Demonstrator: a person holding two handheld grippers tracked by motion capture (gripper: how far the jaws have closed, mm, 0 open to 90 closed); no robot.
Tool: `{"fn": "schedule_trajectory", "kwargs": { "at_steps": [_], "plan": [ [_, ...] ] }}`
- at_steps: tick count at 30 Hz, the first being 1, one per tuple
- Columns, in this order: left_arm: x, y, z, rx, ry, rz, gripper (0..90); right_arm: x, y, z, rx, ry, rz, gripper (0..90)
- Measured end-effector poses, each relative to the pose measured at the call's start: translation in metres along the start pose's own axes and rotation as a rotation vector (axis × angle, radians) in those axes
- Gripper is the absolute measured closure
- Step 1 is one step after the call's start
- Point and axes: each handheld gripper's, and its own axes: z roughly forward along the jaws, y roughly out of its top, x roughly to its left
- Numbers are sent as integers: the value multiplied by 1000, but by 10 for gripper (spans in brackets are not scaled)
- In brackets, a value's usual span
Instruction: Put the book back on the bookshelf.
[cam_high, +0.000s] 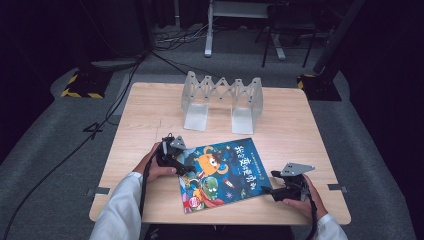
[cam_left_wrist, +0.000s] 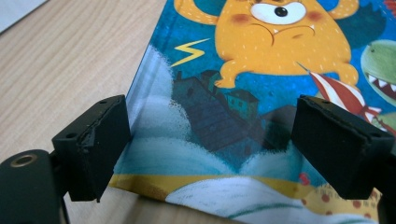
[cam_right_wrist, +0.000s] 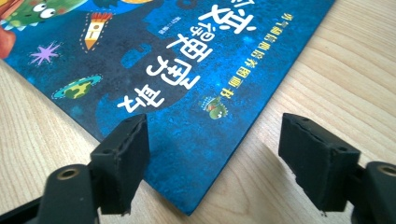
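From above, the book (cam_high: 222, 175) lies flat on the worktop (cam_high: 150, 105) between my hands. Left gripper view: my fingers (cam_left_wrist: 93, 144) gape empty over its edge; I'd slide under. Right gripper view: fingers (cam_right_wrist: 122, 161) wide, straddling its corner, empty.

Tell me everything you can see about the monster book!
The picture book lies flat and closed on the wooden table, turned askew near the front edge. Its glossy blue cover shows an orange one-eyed monster, a green monster, stars and white lettering. The left gripper sits at its left edge, the right gripper at its right corner, both with jaws open around the thin cover edge, not squeezing.
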Motion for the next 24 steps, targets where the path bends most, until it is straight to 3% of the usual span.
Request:
{"fn": "schedule_trajectory", "kwargs": {
  "at_steps": [4, 5, 7, 8, 10, 16, 19, 24],
  "plan": [
    [-9, -7, -5, -6, -3, 5, 124, 3, 0, -3, -4, -10, -37, 324],
    [-10, -9, -5, -10, -1, 4, 123, 5, -1, -4, 1, 6, -45, 322],
    [-13, -11, -7, -9, -2, 0, 124, 7, -2, -4, 12, 57, -66, 305],
    [-13, -11, -7, -9, -2, 0, 125, 7, -2, -4, 12, 57, -66, 305],
    [-16, -13, -8, -11, 2, -4, 124, 12, -4, 1, 43, 40, -111, 254],
    [-25, -25, -17, -6, 0, 4, 125, 11, 0, 4, 44, 20, -83, 271],
    [-29, -32, -23, -11, 8, 1, 133, 6, 2, 6, 34, -24, -47, 279],
    [-40, -43, -31, -9, 12, -13, 141, 0, 6, 11, 31, -54, -20, 277]
  ]
}}
